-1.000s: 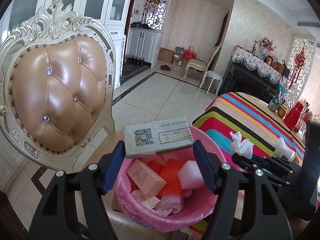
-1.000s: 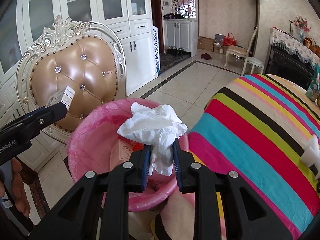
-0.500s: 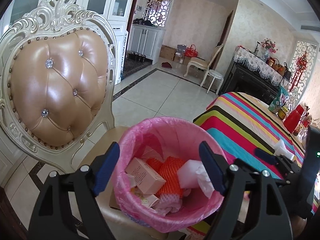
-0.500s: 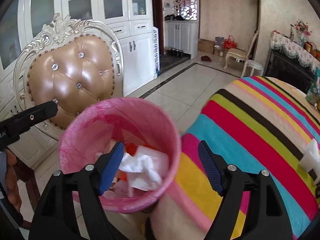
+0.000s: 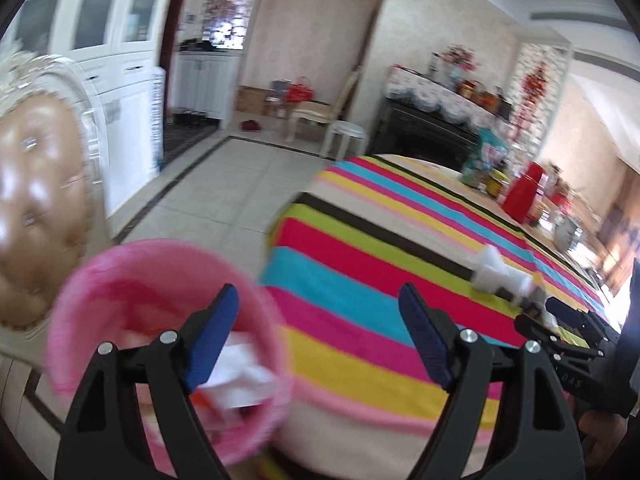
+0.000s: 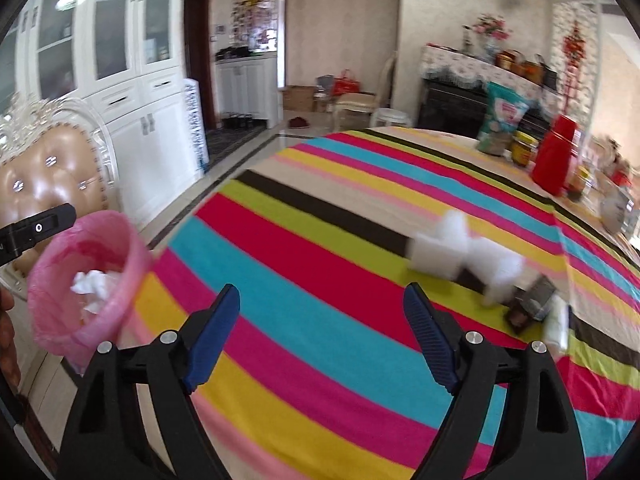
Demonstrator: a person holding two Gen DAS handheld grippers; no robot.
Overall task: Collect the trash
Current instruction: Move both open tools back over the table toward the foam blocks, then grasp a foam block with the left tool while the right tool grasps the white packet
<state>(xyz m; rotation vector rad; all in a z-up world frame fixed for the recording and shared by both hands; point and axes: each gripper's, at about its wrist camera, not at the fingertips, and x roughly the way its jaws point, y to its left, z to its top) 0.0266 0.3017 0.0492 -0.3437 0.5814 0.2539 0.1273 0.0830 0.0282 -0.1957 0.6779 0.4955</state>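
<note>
A bin lined with a pink bag (image 5: 160, 320) stands at the left, beside the striped table (image 5: 360, 264); white paper and a bit of orange show inside. My left gripper (image 5: 318, 300) is open and empty, over the gap between bin and table edge. My right gripper (image 6: 322, 296) hovers over the striped cloth (image 6: 320, 240), its jaws opening with nothing between them. White crumpled tissue (image 6: 96, 284) lies in the bin (image 6: 52, 320). Blurred white scraps (image 6: 460, 248) and a dark wrapper (image 6: 532, 304) lie on the cloth ahead to the right. The white scraps (image 5: 496, 272) also show in the left wrist view.
A tufted tan chair (image 6: 52, 184) stands behind the bin. At the table's far end are a red flask (image 6: 556, 160), jars (image 6: 524, 148) and a teal bag (image 6: 504, 116). White cabinets (image 6: 132, 100) line the left wall, with tiled floor (image 5: 224, 184) beyond.
The left gripper let go of the box and the right let go of the tissue; both now lie in the bin. Both grippers opened wide and swung right, from the bin toward the table.
</note>
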